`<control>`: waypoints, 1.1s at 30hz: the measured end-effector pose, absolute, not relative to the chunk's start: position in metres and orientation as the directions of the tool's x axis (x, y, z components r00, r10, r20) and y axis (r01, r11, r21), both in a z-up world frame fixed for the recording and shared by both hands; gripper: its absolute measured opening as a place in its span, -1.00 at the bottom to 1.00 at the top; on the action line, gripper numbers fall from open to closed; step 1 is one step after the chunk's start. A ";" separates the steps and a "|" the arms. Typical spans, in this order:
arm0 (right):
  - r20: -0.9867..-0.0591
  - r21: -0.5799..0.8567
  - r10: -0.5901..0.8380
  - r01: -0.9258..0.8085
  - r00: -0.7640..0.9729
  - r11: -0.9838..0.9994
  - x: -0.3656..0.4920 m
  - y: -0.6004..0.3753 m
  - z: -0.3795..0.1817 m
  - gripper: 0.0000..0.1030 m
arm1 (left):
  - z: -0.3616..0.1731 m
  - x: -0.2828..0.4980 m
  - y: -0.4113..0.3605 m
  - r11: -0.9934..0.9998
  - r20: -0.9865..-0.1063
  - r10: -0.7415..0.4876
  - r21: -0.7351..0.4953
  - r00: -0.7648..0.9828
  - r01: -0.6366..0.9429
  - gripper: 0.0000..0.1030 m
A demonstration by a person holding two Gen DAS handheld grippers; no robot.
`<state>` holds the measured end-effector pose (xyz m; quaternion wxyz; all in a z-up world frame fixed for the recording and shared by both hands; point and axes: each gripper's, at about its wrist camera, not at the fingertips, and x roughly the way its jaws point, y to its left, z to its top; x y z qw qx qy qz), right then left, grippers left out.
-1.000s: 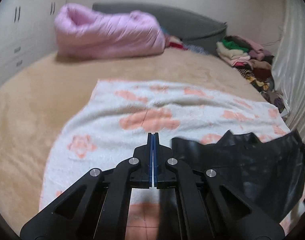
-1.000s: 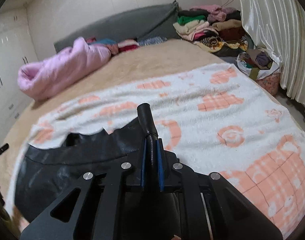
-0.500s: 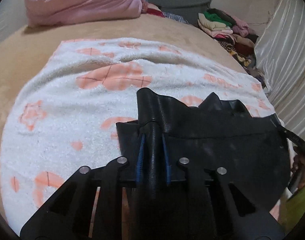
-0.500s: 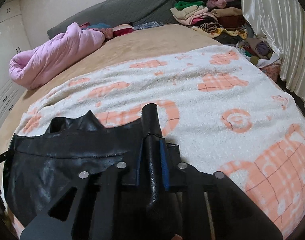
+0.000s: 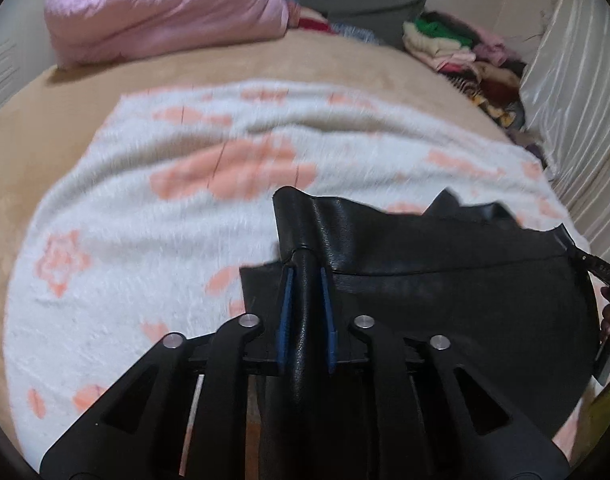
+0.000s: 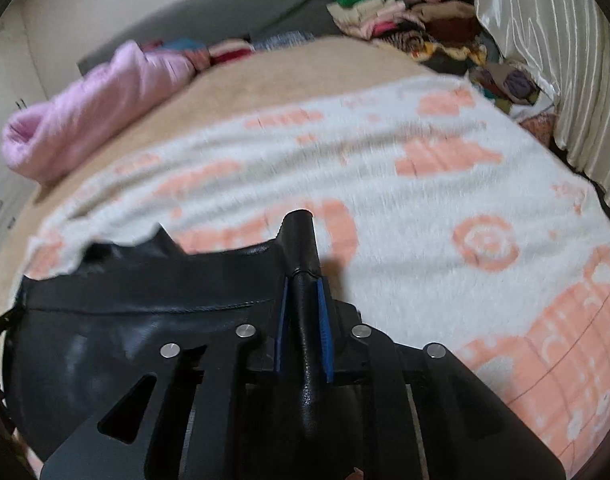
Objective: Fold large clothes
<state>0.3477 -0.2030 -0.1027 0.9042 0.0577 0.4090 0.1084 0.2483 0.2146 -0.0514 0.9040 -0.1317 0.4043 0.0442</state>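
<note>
Beige covers the one bed (image 5: 85,92), the largest thing we see, and it runs back to a single grey headboard (image 6: 209,20). Over the bed lies one white blanket (image 5: 125,240) with peach patterns, spread across most of the near half in both views. One pink duvet (image 5: 165,12) sits rolled at the far side, near the headboard, well apart from the blanket's far edge. One heap of folded clothes (image 6: 401,16) is stacked in the far corner beside a pale curtain (image 6: 545,40); we cannot count the pieces in it, as the picture is smeared there.

On the blanket's near part hangs one black garment (image 5: 445,292), leathery and shiny, stretched between our two grippers with its upper edge raised off the blanket. It may be a skirt or a jacket; we cannot tell which from these views.

We hold two grippers. Our left gripper (image 5: 305,300) is clamped on a bunched corner of the garment, a fold of it standing up between the two blue pads (image 5: 285,312). Our right gripper (image 6: 303,308) is likewise clamped on the opposite corner, a rolled fold poking out past its fingertips. In the left view the tip of the right gripper shows at the far right edge, touching the garment.
</note>
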 end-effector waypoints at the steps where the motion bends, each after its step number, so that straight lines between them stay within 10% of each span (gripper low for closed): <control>1: -0.739 0.183 0.233 -0.145 0.633 0.972 0.349 -0.202 -0.109 -0.69 | -0.055 0.249 0.217 0.959 -0.747 -0.034 -0.212 0.664 -0.189 -0.76; 6: -0.749 0.218 0.255 -0.136 0.611 0.966 0.351 -0.208 -0.117 -0.54 | -0.065 0.244 0.229 0.938 -0.749 -0.084 -0.283 0.657 -0.202 -0.56; 10: -0.753 0.242 0.298 -0.173 0.587 0.955 0.334 -0.219 -0.105 0.47 | -0.054 0.232 0.242 0.927 -0.743 -0.076 -0.297 0.665 -0.227 0.31; 20: -0.679 0.432 0.471 -0.213 0.564 0.876 0.244 -0.266 -0.104 0.74 | -0.048 0.184 0.239 0.896 -0.736 -0.173 -0.393 0.654 -0.205 0.62; 24: -0.690 0.474 0.515 -0.220 0.508 0.852 0.223 -0.267 -0.119 0.75 | -0.065 0.166 0.224 0.880 -0.740 -0.247 -0.441 0.626 -0.175 0.73; 33: -0.679 0.521 0.560 -0.226 0.476 0.823 0.216 -0.269 -0.125 -0.37 | -0.072 0.148 0.186 0.933 -0.787 -0.126 -0.301 0.604 -0.198 0.14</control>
